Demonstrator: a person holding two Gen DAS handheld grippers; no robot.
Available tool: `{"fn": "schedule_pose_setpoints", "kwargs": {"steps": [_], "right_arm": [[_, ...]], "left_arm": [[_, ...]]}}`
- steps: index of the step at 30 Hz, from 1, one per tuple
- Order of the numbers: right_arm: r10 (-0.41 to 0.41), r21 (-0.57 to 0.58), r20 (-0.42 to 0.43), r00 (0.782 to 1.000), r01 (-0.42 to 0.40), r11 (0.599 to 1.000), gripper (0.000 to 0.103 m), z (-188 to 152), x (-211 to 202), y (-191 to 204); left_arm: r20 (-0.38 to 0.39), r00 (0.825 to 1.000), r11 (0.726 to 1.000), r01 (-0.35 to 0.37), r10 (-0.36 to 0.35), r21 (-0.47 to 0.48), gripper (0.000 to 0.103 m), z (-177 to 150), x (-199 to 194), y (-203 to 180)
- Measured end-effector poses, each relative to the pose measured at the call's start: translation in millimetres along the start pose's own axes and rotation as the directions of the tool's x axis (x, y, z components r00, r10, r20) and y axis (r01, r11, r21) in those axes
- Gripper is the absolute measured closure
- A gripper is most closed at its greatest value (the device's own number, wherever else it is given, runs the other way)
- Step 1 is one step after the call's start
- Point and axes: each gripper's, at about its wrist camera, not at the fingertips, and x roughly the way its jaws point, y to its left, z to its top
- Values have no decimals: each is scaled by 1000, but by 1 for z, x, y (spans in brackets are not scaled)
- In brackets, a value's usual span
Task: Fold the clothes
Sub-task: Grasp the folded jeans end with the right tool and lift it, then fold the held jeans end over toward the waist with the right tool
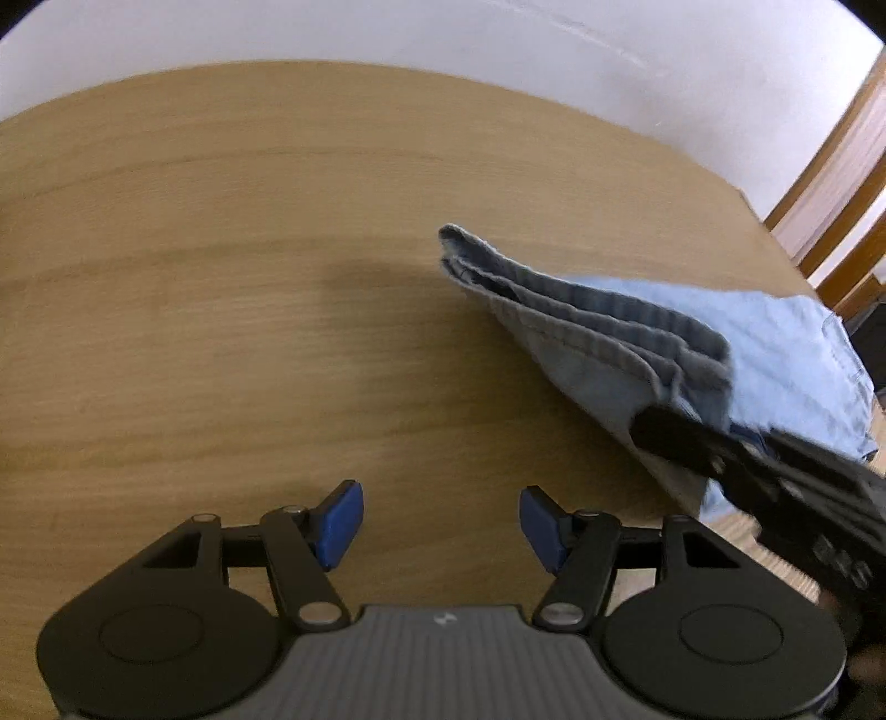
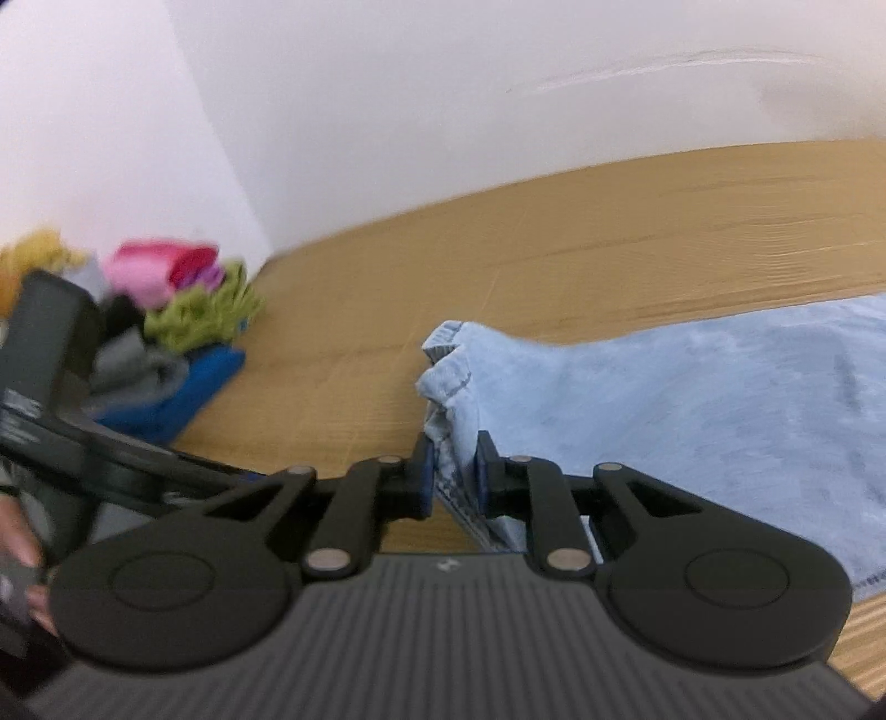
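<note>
The left gripper (image 1: 441, 520) is hovering over bare table (image 1: 221, 277), its blue pads standing wide apart and holding nothing. In the left wrist view the wood is running open from 9 through 12 o'clock to the far edge against the white wall (image 1: 443, 33); nothing is lying on that stretch.

The jeans (image 1: 637, 343) are lying at 2 to 3 o'clock of the left gripper, folded, with a stack of hemmed edges pointing toward 11 o'clock and ending well short of the far table edge. Their right side is reaching the table's right edge.

The right gripper (image 2: 454, 471) is pinching the near edge of the jeans (image 2: 692, 415), its pads closed down to the thickness of the denim layers between them. In the right wrist view the cloth is spreading toward 2 and 3 o'clock, its far border lying parallel to open wood beyond it.

At 9 to 10 o'clock in that view a pile of clothes (image 2: 183, 310) is sitting near the wall corner, well apart from the jeans; it is blurred, so single garments cannot be told apart with certainty. Bare wood is lying between the pile and the jeans.
</note>
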Motion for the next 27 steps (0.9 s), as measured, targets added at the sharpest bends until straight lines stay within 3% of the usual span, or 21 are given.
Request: {"fn": "schedule_pose_setpoints", "kwargs": {"steps": [8,17,21,24,25,27], "right_arm": [[-93,104,87,992,84,991,86,1,-29,-28],[-213,230,41,976,198,953,85,-18,-36,-69],[-267,264,-40,963,268,926,76,-27,-30,-85],[-276,238,-51,960,280,930,72,-27,-32,-86],[-294,216,-54,954,299,930,64,-25,-35,-83],[-342,167,-43,939,344,924,60,-22,-43,-75]], "left_arm": [[82,996,998,15,-20,67,38,52,21,-38],[83,996,978,16,-33,206,38,68,38,-85],[67,998,972,6,-22,234,38,70,43,-91],[55,998,967,-1,-13,256,38,70,47,-95],[51,999,965,-3,-11,263,38,71,49,-97],[43,999,961,-8,-4,277,38,71,51,-100]]}}
